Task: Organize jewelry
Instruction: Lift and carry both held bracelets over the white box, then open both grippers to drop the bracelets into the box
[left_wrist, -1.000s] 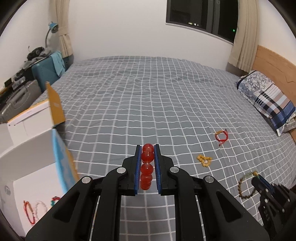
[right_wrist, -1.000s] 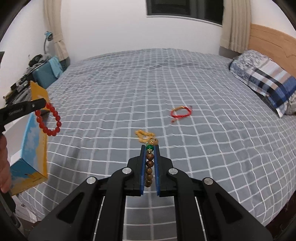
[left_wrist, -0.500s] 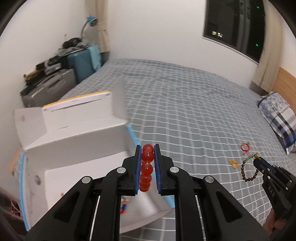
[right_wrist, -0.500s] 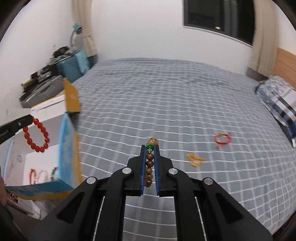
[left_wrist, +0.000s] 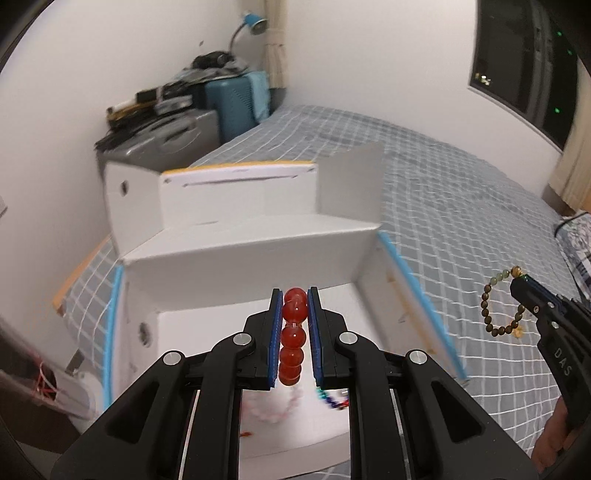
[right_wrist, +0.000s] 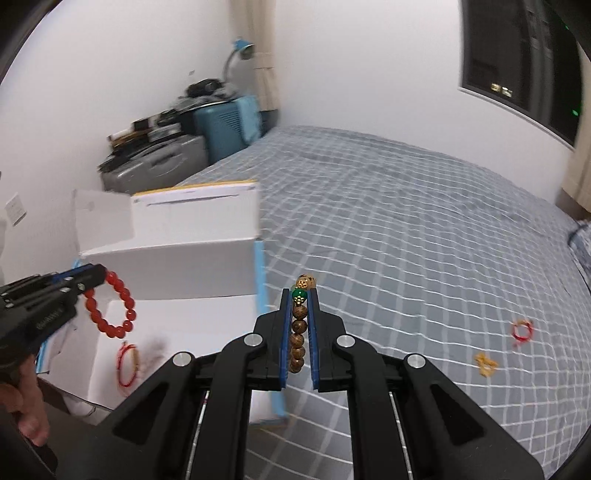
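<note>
Jewelry is being carried in both grippers: the left gripper (left_wrist: 295, 299) is clamping a red bead bracelet (left_wrist: 294, 334) between its blue-padded fingers (left_wrist: 274, 332), and the loop is hanging over the open white box (left_wrist: 255, 254) that is sitting at the edge of the bed (right_wrist: 406, 236). In the right wrist view the same bracelet is dangling as a full ring of red beads just above the box interior. The right gripper (right_wrist: 300, 291) is pinching a brown wooden bead bracelet (right_wrist: 297, 343), with a green bead and a gold bead showing at the fingertips, and it is hovering over the grey checked bedspread just beside the box's blue-edged wall. Inside the box, a red cord bracelet (right_wrist: 127, 363) is lying on the white floor, along with a pale bead strand (left_wrist: 280, 406) and a multicoloured bead piece (left_wrist: 332, 398), both blurred. Out on the bed, a small gold piece (right_wrist: 485, 363) and a red string bracelet (right_wrist: 522, 329) are lying near each other, well apart from the box. A hand (right_wrist: 26, 402) is wrapping around the left gripper's handle.
</note>
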